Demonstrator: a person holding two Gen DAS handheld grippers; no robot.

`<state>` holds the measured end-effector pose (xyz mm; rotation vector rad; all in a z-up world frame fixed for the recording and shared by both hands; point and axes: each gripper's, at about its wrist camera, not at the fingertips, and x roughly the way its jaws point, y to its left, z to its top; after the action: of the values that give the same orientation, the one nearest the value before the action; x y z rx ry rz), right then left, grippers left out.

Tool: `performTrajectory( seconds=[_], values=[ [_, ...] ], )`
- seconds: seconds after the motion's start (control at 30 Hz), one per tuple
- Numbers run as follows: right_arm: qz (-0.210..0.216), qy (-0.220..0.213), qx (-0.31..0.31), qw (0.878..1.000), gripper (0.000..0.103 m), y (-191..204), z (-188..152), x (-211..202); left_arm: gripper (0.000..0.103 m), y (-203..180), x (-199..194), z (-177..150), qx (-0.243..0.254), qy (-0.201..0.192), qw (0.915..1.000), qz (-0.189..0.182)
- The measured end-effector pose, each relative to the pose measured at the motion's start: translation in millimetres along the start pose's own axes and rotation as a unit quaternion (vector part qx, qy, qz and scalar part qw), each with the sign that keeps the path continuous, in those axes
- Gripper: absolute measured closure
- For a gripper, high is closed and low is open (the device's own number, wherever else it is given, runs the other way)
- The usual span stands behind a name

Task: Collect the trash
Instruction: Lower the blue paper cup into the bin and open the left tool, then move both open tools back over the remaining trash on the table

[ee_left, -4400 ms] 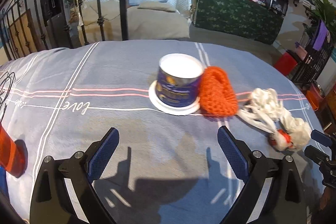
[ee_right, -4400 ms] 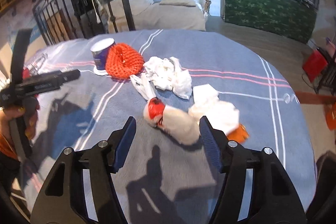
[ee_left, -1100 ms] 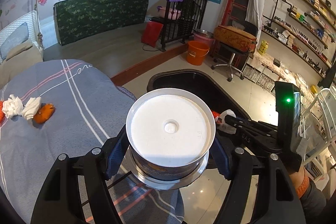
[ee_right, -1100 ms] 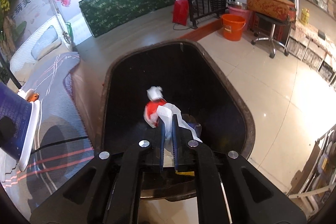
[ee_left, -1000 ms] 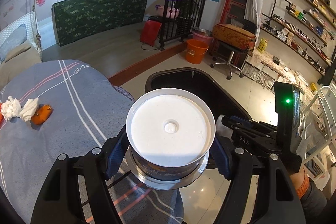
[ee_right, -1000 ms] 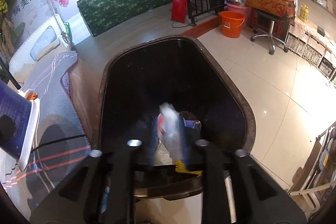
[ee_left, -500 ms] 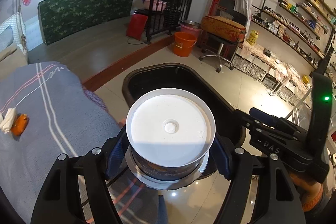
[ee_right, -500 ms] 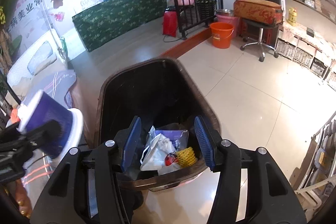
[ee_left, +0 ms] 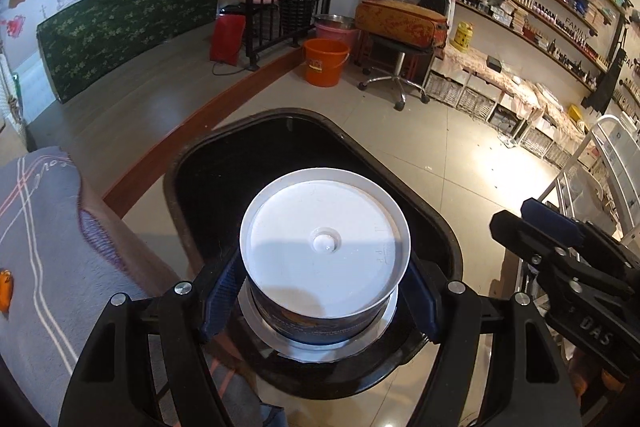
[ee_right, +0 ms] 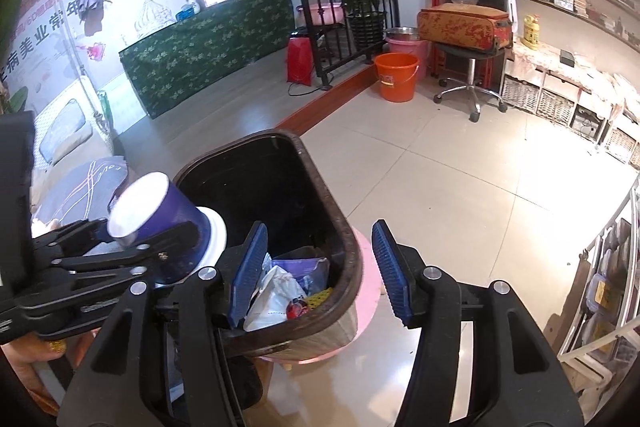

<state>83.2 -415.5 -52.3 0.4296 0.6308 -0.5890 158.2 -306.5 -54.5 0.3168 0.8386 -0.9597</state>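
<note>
Gone from the right gripper (ee_right: 318,269): the red-and-white wad pinched there a second ago, now lying among the paper and wrappers inside the bin (ee_right: 344,227). Spread apart now and empty, blue pads standing on either side of the bin's near rim. Means one piece of trash delivered, and that claw free for another trip.

Carried across meanwhile: the cup (ee_left: 324,259), upside down, white base facing the camera, off the tablecloth (ee_left: 36,227) and out over the bin's dark mouth. Clamped at the sides by the left gripper (ee_left: 320,303), pads pressing on its blue wall. Seen from the right wrist, tilted, close above the left edge of the bin rather than its middle.

Probably next: a loosening of that grip so the cup drops in; a little more travel toward the middle likely safer against a bounce off the rim.

Left on the tablecloth's near edge: one orange scrap (ee_left: 5,285).
</note>
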Motion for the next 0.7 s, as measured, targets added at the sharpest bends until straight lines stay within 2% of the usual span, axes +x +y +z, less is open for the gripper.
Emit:
performTrajectory(
  seconds=[0.07,0.1,0.13,0.17,0.23,0.4,0.7],
  values=[
    [-0.004,-0.001,0.005,1.0,0.047,-4.9,-0.3,-1.2,0.032,-2.1,5.1,-0.4,-0.007,0.008,0.9999,-0.002],
    [-0.006,-0.002,0.009,1.0,0.044,-7.6,-0.5,-2.1,0.032,-2.1,6.3,-0.1,-0.008,0.01,0.9999,-0.003],
    [-0.008,-0.004,0.012,1.0,0.036,-9.6,0.6,-2.0,0.032,-3.1,7.0,-0.2,-0.007,0.01,0.9999,-0.001],
    [-0.009,-0.008,0.017,1.0,0.035,-13.0,0.3,-3.7,0.032,-5.1,7.9,0.3,-0.004,0.009,0.9999,0.004],
    [-0.012,-0.009,0.022,1.0,0.035,-15.3,0.3,-5.1,0.032,-7.5,7.7,0.1,0.0,0.009,0.9999,0.005],
    [-0.018,-0.011,0.028,0.999,0.035,-19.7,2.8,-5.7,0.022,-4.5,1.9,2.4,-0.004,-0.006,1.0,-0.002],
    [-0.017,-0.011,0.025,0.999,0.035,-13.1,4.6,-4.4,0.018,3.0,-18.4,1.0,-0.021,-0.028,0.9994,0.003]
  ],
)
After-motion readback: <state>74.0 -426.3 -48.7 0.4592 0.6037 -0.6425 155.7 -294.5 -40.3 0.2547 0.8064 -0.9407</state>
